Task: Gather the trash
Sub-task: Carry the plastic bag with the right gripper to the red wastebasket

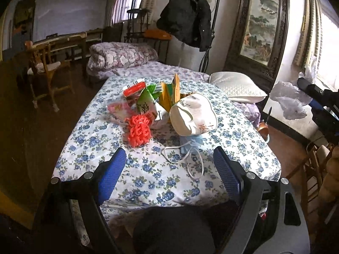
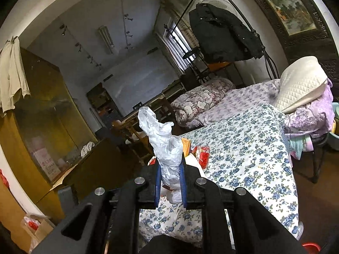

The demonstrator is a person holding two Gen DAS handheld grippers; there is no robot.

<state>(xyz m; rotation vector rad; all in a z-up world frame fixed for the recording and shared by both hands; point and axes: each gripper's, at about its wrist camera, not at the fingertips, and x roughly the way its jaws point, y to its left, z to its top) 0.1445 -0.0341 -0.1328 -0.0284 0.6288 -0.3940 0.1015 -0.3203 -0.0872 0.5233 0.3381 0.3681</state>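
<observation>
Bed sheet [image 1: 148,177]: matt floral cotton-like cloth. Plastic bag [image 2: 167,148]: thin, crinkled, translucent white film. Fingers [image 1: 112,175]: blue textured pads; chain [image 1: 138,130]: glossy orange plastic.

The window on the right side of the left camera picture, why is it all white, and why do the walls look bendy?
Left wrist view: daylight overexposes the window, washing it white; the fisheye lens curves the frame and darkens the corners. Right wrist view: same bending, dimmer room, with the bag bright and sharp.
</observation>
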